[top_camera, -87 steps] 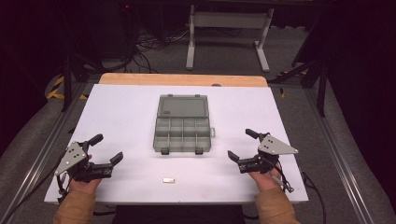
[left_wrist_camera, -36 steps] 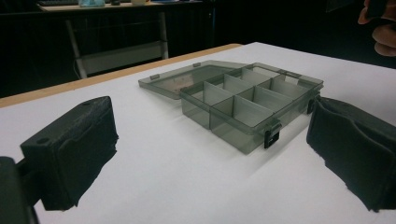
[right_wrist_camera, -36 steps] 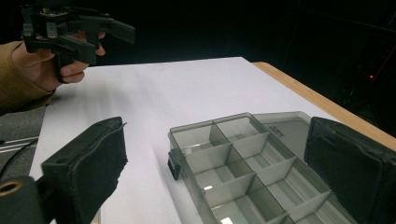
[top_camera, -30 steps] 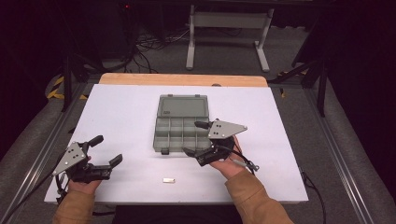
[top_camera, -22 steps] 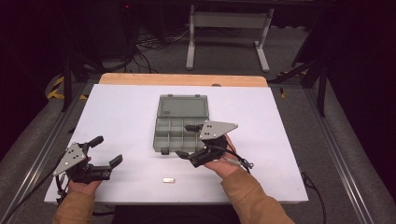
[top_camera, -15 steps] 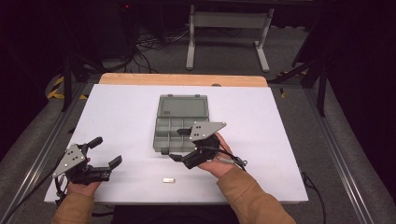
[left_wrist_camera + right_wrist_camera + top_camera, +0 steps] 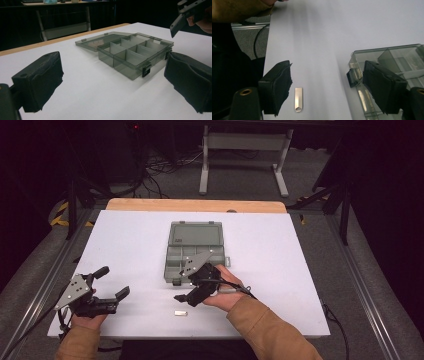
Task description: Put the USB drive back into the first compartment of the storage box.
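Note:
A grey clear organizer box (image 7: 194,255) lies mid-table with its lid (image 7: 195,233) folded back and its compartments empty (image 7: 135,53). A small silver metal stick (image 7: 181,313) lies on the white table in front of the box. My right gripper (image 7: 186,290) is open, hovering at the box's front left corner, just above and behind the stick. In the right gripper view the stick (image 7: 298,99) lies close to the left jaw, and the box corner with its black latch (image 7: 352,77) sits by the right jaw. My left gripper (image 7: 112,281) rests open at the front left, holding nothing (image 7: 112,85).
The table (image 7: 125,245) is a white sheet with a wooden far edge (image 7: 195,205). Dark floor with cables and a metal stand (image 7: 245,150) lies beyond. The right gripper (image 7: 187,12) hangs at the top right of the left gripper view.
My right gripper has swept from the table's right side leftward and toward the front, ending in front of the box near the silver stick. The left gripper has stayed put.

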Demonstrator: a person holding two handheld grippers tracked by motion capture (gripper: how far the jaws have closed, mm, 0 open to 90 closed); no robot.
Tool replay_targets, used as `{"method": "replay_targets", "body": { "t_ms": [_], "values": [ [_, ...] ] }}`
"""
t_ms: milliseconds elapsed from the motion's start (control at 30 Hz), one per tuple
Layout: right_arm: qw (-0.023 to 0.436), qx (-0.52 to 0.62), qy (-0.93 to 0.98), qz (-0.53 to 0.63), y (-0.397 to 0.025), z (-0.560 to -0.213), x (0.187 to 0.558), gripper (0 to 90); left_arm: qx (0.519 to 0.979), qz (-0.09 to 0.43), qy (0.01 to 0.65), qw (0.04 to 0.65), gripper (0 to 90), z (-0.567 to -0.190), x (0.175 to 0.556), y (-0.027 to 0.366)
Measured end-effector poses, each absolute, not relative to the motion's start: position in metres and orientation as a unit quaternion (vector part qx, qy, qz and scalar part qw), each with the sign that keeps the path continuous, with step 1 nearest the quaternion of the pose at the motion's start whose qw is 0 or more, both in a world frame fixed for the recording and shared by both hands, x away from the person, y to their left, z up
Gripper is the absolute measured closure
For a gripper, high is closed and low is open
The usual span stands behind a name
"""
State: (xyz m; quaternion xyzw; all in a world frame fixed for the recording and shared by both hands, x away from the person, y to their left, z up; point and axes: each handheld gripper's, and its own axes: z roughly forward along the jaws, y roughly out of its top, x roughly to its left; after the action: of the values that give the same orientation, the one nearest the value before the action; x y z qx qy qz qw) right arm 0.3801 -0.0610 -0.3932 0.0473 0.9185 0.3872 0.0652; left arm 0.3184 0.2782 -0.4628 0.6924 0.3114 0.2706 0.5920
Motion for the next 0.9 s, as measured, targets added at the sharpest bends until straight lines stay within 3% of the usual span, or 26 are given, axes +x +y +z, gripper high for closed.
{"method": "replay_targets", "body": {
  "t_ms": [900],
  "values": [
    [0.019,0.037,0.965,0.26,-0.039,-0.41,0.375,30.5,0.693,0.271,0.31,0.591,2.7,-0.463,0.319,0.278]
  ]
}}
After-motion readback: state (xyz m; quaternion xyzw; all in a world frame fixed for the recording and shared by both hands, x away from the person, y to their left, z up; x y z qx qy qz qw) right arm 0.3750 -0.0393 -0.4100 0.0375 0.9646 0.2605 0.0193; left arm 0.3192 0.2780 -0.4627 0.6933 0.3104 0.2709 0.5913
